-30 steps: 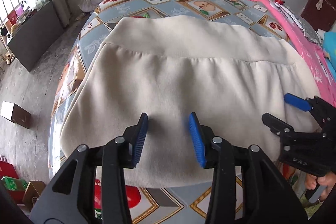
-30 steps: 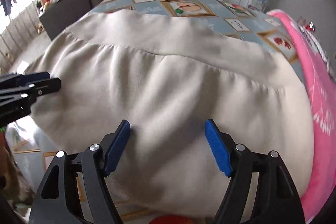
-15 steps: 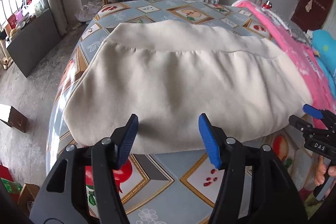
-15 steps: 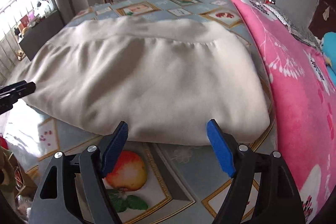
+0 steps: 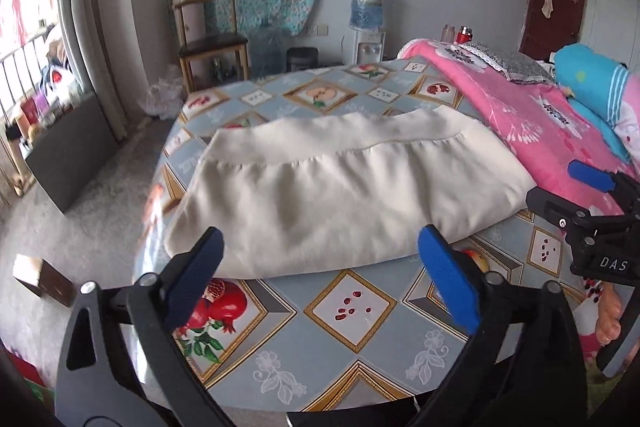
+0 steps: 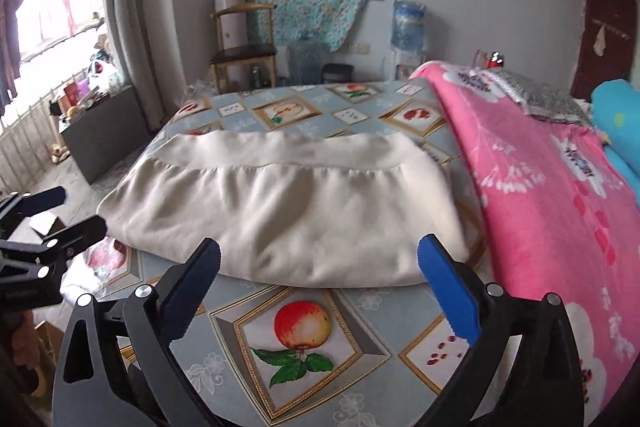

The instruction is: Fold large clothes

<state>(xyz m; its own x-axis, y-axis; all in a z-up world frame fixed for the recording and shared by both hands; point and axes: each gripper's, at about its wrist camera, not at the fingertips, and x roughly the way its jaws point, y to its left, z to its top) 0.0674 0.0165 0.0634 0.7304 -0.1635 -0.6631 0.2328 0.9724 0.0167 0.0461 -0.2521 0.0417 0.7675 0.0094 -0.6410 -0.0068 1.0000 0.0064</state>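
A cream folded garment [image 5: 344,187] lies flat on the table with the fruit-print cloth [image 5: 352,311]; its ribbed hem faces away. It also shows in the right wrist view [image 6: 288,211]. My left gripper [image 5: 324,279] is open and empty, held back from the garment's near edge above the cloth. My right gripper [image 6: 320,287] is open and empty, also short of the near edge. The right gripper shows at the right of the left wrist view [image 5: 588,199], and the left gripper at the left of the right wrist view [image 6: 44,223].
A pink blanket [image 6: 552,195] lies along the table's right side, with a blue pillow [image 5: 596,87] behind it. A wooden chair [image 5: 212,43] and a water dispenser [image 5: 366,23] stand by the far wall. A dark cabinet [image 5: 64,155] and a small box [image 5: 40,279] are on the floor at left.
Both grippers have pulled back and up from the garment toward the near table edge. The garment stays flat where it was.
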